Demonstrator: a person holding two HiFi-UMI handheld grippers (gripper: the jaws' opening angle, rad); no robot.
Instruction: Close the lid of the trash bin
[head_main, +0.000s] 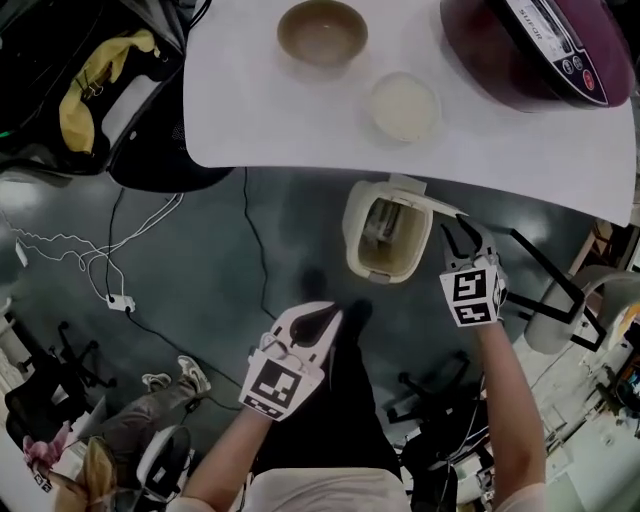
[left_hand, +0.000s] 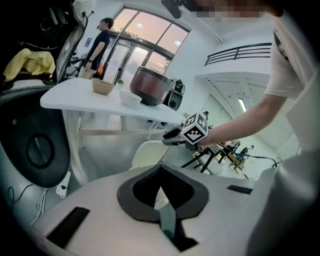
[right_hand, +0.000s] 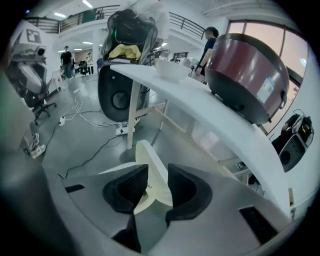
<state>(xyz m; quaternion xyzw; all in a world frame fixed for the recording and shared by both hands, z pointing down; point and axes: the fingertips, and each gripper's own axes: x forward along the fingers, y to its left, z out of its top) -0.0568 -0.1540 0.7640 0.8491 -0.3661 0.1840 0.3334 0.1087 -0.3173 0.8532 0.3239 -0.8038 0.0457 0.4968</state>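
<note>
The cream trash bin (head_main: 352, 238) stands on the floor just under the white table's edge, its mouth uncovered. Its lid (head_main: 418, 190) is swung up at the bin's far right side. My right gripper (head_main: 458, 228) is at the lid's right edge; in the right gripper view its jaws (right_hand: 152, 187) stand open with the upright cream lid (right_hand: 149, 162) between the dark pads. My left gripper (head_main: 318, 318) hangs lower left of the bin, apart from it, its dark pads together and nothing held (left_hand: 161, 192). The left gripper view shows the bin (left_hand: 147, 152) and the right gripper (left_hand: 172, 137) ahead.
The white table (head_main: 290, 120) carries a brown bowl (head_main: 322, 32), a small white dish (head_main: 404, 106) and a purple rice cooker (head_main: 540, 45). Cables and a power strip (head_main: 120, 302) lie on the floor at left. A chair base (head_main: 560, 305) stands right of the bin.
</note>
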